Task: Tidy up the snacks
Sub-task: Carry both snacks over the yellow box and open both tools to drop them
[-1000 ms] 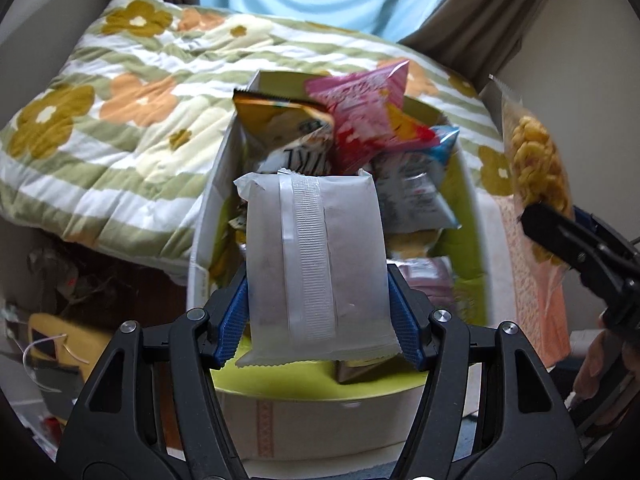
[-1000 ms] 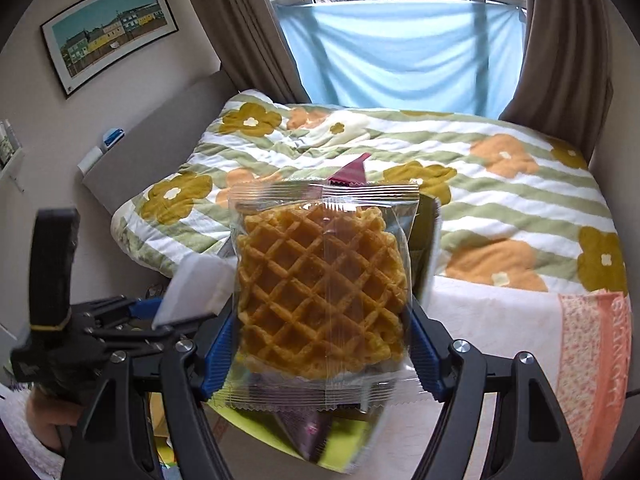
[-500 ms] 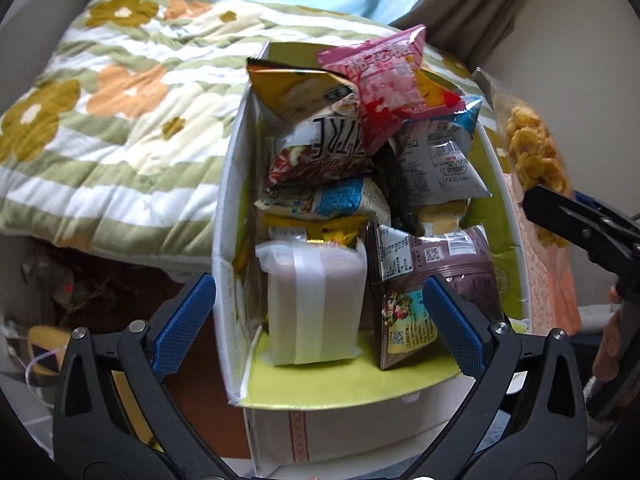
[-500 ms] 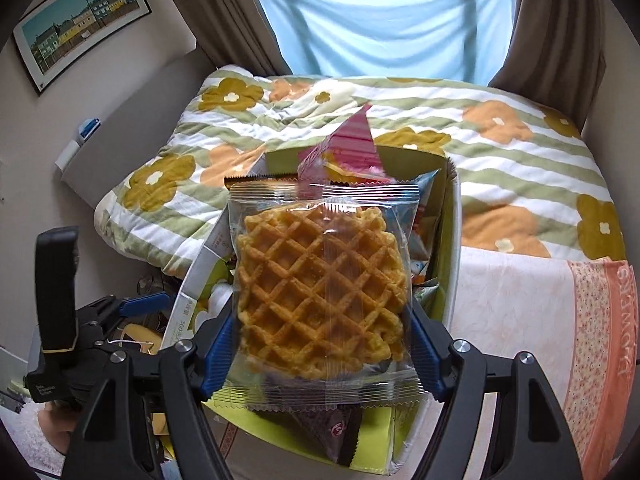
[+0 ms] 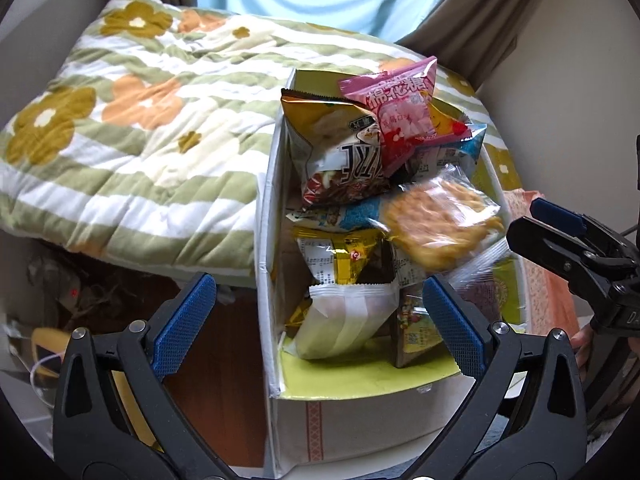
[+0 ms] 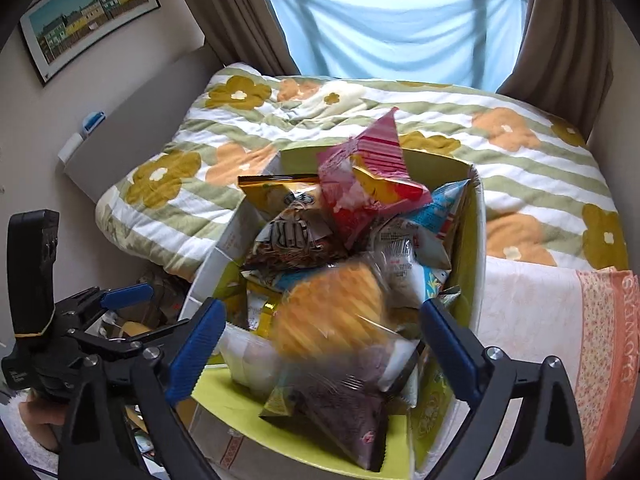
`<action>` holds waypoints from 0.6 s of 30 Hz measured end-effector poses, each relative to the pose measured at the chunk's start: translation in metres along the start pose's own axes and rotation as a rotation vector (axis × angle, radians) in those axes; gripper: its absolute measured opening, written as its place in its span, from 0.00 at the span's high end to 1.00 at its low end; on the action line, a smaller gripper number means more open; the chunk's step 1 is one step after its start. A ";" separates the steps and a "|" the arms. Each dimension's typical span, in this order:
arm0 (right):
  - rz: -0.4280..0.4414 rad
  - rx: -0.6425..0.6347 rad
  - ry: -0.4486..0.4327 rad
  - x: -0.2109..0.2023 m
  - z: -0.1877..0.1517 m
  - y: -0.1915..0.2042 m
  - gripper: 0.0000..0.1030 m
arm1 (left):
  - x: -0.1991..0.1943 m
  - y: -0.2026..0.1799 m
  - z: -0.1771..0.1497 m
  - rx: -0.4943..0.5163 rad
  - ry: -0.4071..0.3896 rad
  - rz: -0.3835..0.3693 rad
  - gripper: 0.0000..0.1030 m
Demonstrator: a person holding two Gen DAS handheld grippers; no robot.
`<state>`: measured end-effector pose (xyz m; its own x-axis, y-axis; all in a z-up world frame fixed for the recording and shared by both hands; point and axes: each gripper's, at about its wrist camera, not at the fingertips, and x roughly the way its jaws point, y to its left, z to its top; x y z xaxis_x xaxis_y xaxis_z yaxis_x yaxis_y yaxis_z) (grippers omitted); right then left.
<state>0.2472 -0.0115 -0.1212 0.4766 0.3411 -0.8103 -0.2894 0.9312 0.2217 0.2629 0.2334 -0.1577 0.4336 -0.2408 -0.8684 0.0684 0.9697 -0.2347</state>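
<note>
- My right gripper (image 6: 320, 344) gapes wide; the blurred waffle packet (image 6: 332, 316) sits between the jaws, seemingly loose on the snack box (image 6: 478, 240).
- My left gripper (image 5: 316, 320) is spread too, the white packet (image 5: 348, 320) lying free ahead.

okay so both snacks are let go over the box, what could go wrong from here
1. The waffle pack is blurred and sits high on the pile in the box; it may slide toward the box's right wall or off.
2. The pink bag pokes above the rim and could tip out if bumped.
3. The white pack leans near the front edge; the open left gripper could snag it when moving.
</note>
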 end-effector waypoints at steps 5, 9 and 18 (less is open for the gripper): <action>-0.040 0.004 0.005 -0.004 -0.007 -0.003 0.06 | -0.009 -0.006 -0.007 -0.006 -0.016 0.025 0.00; -0.009 0.040 -0.022 -0.016 -0.010 -0.014 0.06 | -0.022 -0.016 -0.011 -0.003 -0.048 0.050 0.00; -0.050 0.015 -0.143 -0.089 -0.027 -0.044 0.06 | -0.080 -0.080 -0.026 0.030 -0.195 0.062 0.00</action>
<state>0.1953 -0.0859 -0.0738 0.6036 0.3084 -0.7352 -0.2510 0.9488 0.1920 0.1989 0.1744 -0.0806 0.6035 -0.1703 -0.7790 0.0612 0.9839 -0.1678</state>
